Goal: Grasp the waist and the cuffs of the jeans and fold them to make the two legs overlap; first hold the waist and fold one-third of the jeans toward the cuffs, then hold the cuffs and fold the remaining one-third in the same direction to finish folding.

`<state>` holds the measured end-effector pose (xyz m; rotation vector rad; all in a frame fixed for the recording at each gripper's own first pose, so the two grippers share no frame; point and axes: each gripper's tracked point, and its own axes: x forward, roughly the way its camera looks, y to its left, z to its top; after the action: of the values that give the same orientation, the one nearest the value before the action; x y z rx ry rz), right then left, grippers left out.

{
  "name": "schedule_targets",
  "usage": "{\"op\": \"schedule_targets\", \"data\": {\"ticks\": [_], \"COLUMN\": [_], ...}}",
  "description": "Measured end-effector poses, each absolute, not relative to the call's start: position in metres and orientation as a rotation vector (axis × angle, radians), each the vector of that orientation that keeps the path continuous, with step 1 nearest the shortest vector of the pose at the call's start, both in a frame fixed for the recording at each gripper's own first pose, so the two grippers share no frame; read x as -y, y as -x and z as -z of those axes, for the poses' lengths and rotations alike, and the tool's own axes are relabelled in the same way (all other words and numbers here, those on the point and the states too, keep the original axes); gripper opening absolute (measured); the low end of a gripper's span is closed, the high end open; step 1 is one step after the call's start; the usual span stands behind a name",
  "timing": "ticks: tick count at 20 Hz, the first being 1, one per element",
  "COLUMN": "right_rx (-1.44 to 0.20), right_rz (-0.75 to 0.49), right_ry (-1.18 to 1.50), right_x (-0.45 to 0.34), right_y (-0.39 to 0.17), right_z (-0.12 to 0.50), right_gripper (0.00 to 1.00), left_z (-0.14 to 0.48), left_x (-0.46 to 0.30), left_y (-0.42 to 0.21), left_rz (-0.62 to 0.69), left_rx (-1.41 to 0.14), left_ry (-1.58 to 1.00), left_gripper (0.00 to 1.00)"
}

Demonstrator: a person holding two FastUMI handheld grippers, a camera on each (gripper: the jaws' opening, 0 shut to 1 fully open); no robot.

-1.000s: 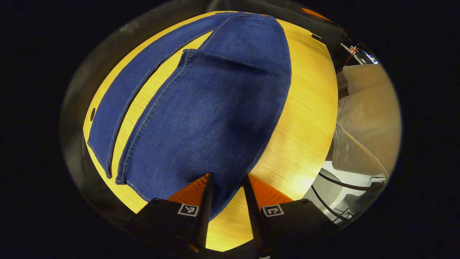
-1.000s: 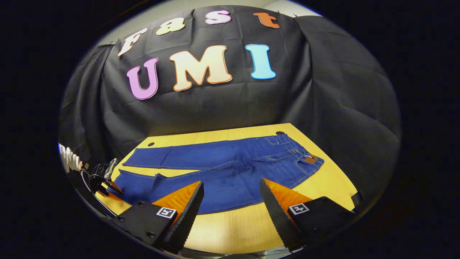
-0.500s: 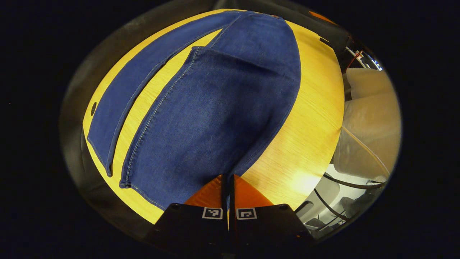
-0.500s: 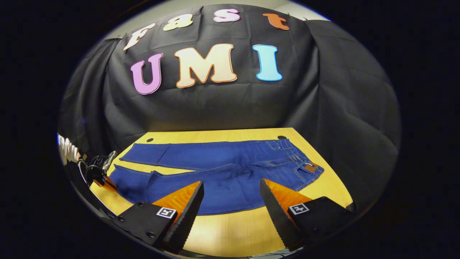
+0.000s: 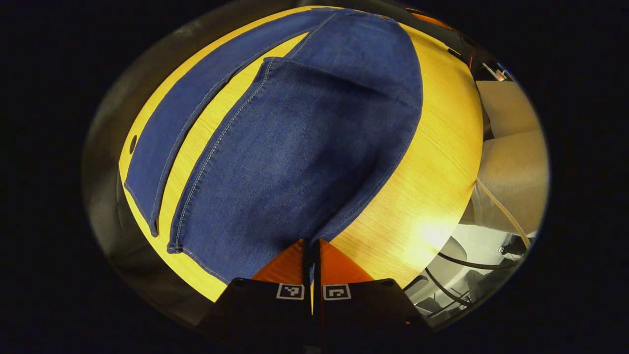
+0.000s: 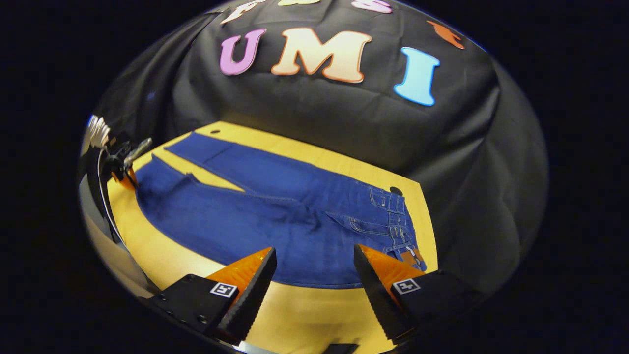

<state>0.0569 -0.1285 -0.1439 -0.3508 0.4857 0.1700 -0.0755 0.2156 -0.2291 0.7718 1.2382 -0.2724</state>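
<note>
Left gripper (image 5: 311, 246) clamps jeans (image 5: 295, 147) cuff, low.

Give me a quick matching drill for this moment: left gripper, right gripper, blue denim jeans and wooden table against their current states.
Things:
1. left gripper
2. right gripper
3. blue denim jeans
4. yellow wooden table

States:
A. jaws apart, above the table's near edge
B. lying flat, legs spread apart
C. jaws closed at a cuff
D. bearing the garment

Pairs: 1-C, 2-A, 3-B, 4-D

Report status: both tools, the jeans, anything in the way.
Left tool shut on near cuff. Right tool open, above the jeans near the waist. Jeans flat on table, legs apart. Nothing in the way.
</note>
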Motion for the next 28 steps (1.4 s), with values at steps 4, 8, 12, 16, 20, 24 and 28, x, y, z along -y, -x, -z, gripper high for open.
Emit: {"op": "schedule_targets", "data": {"ticks": [4, 8, 12, 16, 20, 24, 28], "right_rx": [-0.631, -0.784, -0.881, -0.95, -0.954, -0.988, -0.975], "right_rz": [-0.266, -0.41, -0.493, -0.536, -0.551, -0.525, -0.581], "right_ry": [0.445, 0.536, 0.559, 0.509, 0.514, 0.523, 0.589], "right_x": [0.152, 0.157, 0.156, 0.154, 0.156, 0.155, 0.144], "right_y": [-0.073, -0.074, -0.078, -0.078, -0.077, -0.076, -0.067], "right_z": [0.19, 0.238, 0.265, 0.275, 0.273, 0.274, 0.273], "right_gripper": [0.99, 0.99, 0.99, 0.97, 0.92, 0.83, 0.53], "left_z": [0.23, 0.23, 0.23, 0.229, 0.228, 0.227, 0.229], "left_x": [-0.215, -0.215, -0.213, -0.213, -0.214, -0.212, -0.209], "left_y": [0.074, 0.072, 0.072, 0.069, 0.067, 0.065, 0.066], "left_rz": [0.23, 0.2, 0.175, 0.155, 0.166, 0.17, 0.167], "left_rx": [-1.265, -1.283, -1.289, -1.295, -1.314, -1.316, -1.313], "left_ry": [-0.737, -0.717, -0.705, -0.684, -0.682, -0.663, -0.654], "left_gripper": [0.0, 0.0, 0.0, 0.0, 0.0, 0.0, 0.0]}}
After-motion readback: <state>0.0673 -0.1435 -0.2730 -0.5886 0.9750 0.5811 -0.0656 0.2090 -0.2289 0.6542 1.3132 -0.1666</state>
